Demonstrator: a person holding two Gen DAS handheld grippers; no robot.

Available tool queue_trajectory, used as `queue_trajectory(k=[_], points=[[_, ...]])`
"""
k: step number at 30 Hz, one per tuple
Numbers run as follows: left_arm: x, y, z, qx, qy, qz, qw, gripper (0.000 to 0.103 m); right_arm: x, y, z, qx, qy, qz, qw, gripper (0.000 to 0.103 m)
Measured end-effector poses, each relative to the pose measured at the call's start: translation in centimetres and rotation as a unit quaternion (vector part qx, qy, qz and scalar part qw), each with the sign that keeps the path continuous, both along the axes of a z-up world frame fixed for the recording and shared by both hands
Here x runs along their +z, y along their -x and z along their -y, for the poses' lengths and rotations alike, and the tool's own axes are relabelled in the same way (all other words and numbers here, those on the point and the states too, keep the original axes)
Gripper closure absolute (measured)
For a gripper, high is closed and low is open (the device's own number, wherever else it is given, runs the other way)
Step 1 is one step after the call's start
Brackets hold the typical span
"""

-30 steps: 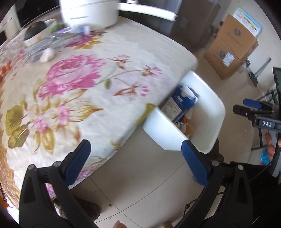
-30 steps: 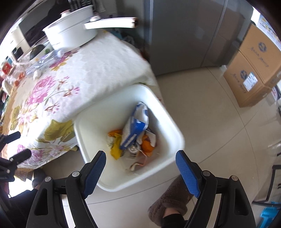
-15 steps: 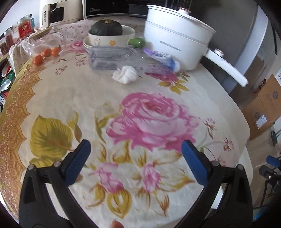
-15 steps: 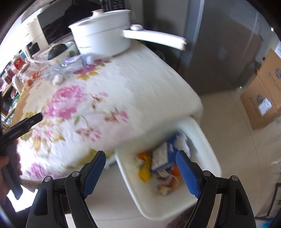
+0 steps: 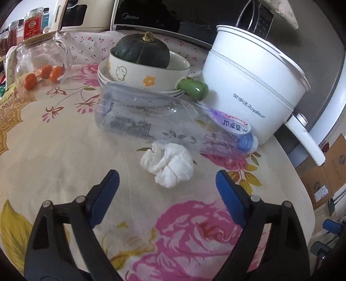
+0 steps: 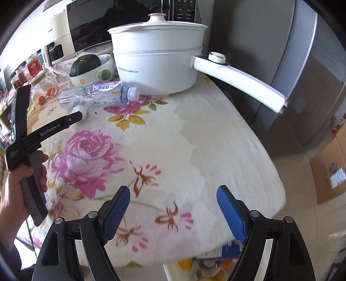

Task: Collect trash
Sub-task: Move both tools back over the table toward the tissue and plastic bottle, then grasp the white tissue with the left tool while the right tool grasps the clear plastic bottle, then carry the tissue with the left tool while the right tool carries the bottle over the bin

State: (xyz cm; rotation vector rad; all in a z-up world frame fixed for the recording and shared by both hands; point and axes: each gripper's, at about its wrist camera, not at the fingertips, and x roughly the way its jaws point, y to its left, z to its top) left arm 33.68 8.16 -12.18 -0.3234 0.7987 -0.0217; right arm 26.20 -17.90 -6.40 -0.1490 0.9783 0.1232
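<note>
A floral cloth with big pink roses covers the tabletop point(image 5: 54, 155), which stands in a kitchen beside a grey refrigerator point(image 6: 287, 64). Nearest in the left wrist view, the left claw point(image 5: 167, 186) hovers over the cloth with its blue pads spread; its jaws are closing, with nothing between them. Just beyond the pads lies a crumpled white tissue point(image 5: 167, 165), and touching its far side is an empty clear plastic bottle point(image 5: 164, 123) on its side, cap toward the right. Behind the bottle sit stacked bowls point(image 5: 149, 73) holding a dark green squash point(image 5: 141, 50), a small green object point(image 5: 193, 89) at their right, and a glass jar point(image 5: 41, 62) on its side with small orange fruits. A white electric pot point(image 5: 253, 86) with a long handle stands to the right, next to the bottle's cap. A microwave point(image 5: 155, 15) lines the back.

In the right wrist view, the right claw point(image 6: 173, 207) hangs released and empty above the near edge of the tabletop. Below that edge, a white trash bin point(image 6: 170, 272) shows wrappers inside. At the left, a hand point(image 6: 23, 179) grips the left claw's handle. Cardboard boxes point(image 6: 330, 170) stand on the floor at the right.
</note>
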Motion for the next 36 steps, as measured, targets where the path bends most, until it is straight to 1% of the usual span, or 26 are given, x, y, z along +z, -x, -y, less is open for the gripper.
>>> queue_trajectory(k=[1,2,3,4,5,6,10,12,15,17,19,21,23,26,28,29,31,34,35,36], points=[[-0.2,-0.6,-0.3,0.004,0.011,-0.003,0.9999,0.022,0.0,-0.4,-0.3,0.007,0.001,0.005,1.000,0.019],[-0.5,-1.1,-0.6,0.006,0.021,-0.008,0.9997,0.031,0.0,-0.8,-0.8,0.019,0.004,0.012,1.000,0.019],[-0.7,-1.5,-0.9,0.005,0.030,-0.014,0.9994,0.050,0.1,-1.2,-1.4,0.031,0.008,0.016,0.999,0.019],[-0.9,-1.7,-1.1,-0.006,0.042,-0.018,0.9989,0.059,0.2,-1.6,-2.0,0.043,0.012,0.019,0.999,0.019],[-0.9,-1.8,-1.2,-0.013,0.050,-0.019,0.9985,0.062,0.4,-2.2,-3.0,0.060,0.019,0.024,0.998,0.019],[-0.6,-1.6,-1.4,-0.016,0.045,-0.016,0.9987,0.067,0.6,-2.6,-3.8,0.073,0.025,0.028,0.997,0.019],[0.9,-0.6,-3.2,-0.030,0.016,-0.002,0.9994,0.069,1.5,-5.0,-8.2,0.130,0.040,0.045,0.990,0.019],[1.2,0.2,-5.2,-0.021,0.013,-0.002,0.9997,0.069,1.8,-6.4,-10.8,0.157,0.047,0.049,0.985,0.019],[0.9,1.3,-9.0,0.007,0.019,-0.018,0.9996,0.069,1.4,-8.4,-14.8,0.194,0.065,0.053,0.977,0.019],[0.7,1.9,-11.3,0.026,0.020,-0.029,0.9990,0.069,0.7,-9.5,-17.7,0.229,0.093,0.048,0.968,0.019],[0.3,2.6,-13.4,0.043,0.020,-0.035,0.9983,0.069,-0.1,-10.2,-20.1,0.260,0.134,0.050,0.955,0.019],[0.3,3.2,-15.0,0.055,0.020,-0.037,0.9976,0.069,-1.2,-10.9,-22.5,0.296,0.178,0.049,0.937,0.019],[0.3,3.6,-16.4,0.062,0.023,-0.038,0.9971,0.069,-2.6,-11.8,-24.2,0.318,0.217,0.036,0.922,0.019],[0.2,4.1,-17.8,0.068,0.025,-0.040,0.9966,0.069,-4.2,-12.9,-26.1,0.330,0.254,0.016,0.909,0.018],[0.0,4.4,-18.4,0.068,0.029,-0.041,0.9964,0.069,-4.9,-13.4,-27.0,0.333,0.276,0.018,0.901,0.018],[0.0,4.5,-18.5,0.066,0.028,-0.042,0.9965,0.069,-5.2,-13.6,-27.4,0.335,0.280,0.013,0.900,0.018],[-0.1,4.8,-18.6,0.060,0.019,-0.041,0.9972,0.069,-5.9,-14.1,-28.0,0.335,0.288,0.002,0.897,0.019],[0.0,5.3,-18.8,0.053,0.002,-0.040,0.9978,0.069,-7.3,-14.5,-28.8,0.330,0.329,0.010,0.885,0.020],[0.1,5.5,-18.9,0.052,-0.001,-0.041,0.9978,0.069,-7.4,-14.6,-28.8,0.328,0.332,0.012,0.885,0.020],[0.1,5.6,-19.0,0.050,-0.003,-0.041,0.9979,0.069,-7.3,-14.7,-28.9,0.323,0.328,0.010,0.888,0.024]])
